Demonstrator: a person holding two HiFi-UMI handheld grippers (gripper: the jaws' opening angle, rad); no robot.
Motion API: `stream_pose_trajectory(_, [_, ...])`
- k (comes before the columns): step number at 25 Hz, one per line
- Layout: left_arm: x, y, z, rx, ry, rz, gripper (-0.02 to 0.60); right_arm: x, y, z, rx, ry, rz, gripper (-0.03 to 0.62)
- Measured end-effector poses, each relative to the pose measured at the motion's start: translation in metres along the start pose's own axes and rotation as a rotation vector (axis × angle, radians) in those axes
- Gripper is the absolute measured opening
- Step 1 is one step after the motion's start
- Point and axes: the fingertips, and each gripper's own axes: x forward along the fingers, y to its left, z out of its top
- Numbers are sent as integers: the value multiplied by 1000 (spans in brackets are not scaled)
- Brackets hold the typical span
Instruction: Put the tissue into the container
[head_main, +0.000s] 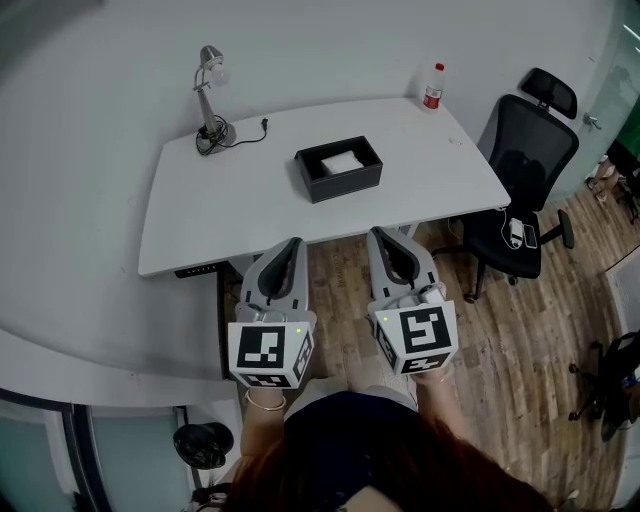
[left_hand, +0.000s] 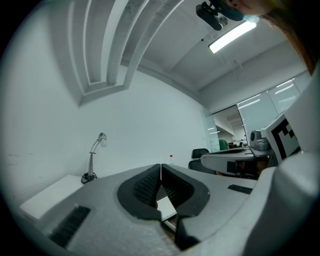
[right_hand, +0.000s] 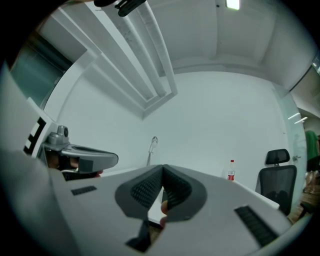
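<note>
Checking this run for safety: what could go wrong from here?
The white tissue already seems to lie in the black container, so a shut left gripper or right gripper reaching in may drag it out or shove the container. The bottle stands at the far corner of the table; a wide sweep could topple it.

A white desk (head_main: 230, 205) carries a black container (head_main: 345, 186) near its middle. A lamp (head_main: 210, 100) with its cable (head_main: 250, 134) stands far left, and a red-capped bottle (head_main: 433, 88) at the far right corner.
</note>
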Motion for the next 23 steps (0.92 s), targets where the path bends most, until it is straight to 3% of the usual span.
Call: stream_pose_trajectory(23, [-5,-71,-4,3,56,76,28,-51,-49,1,8,-5,61,18])
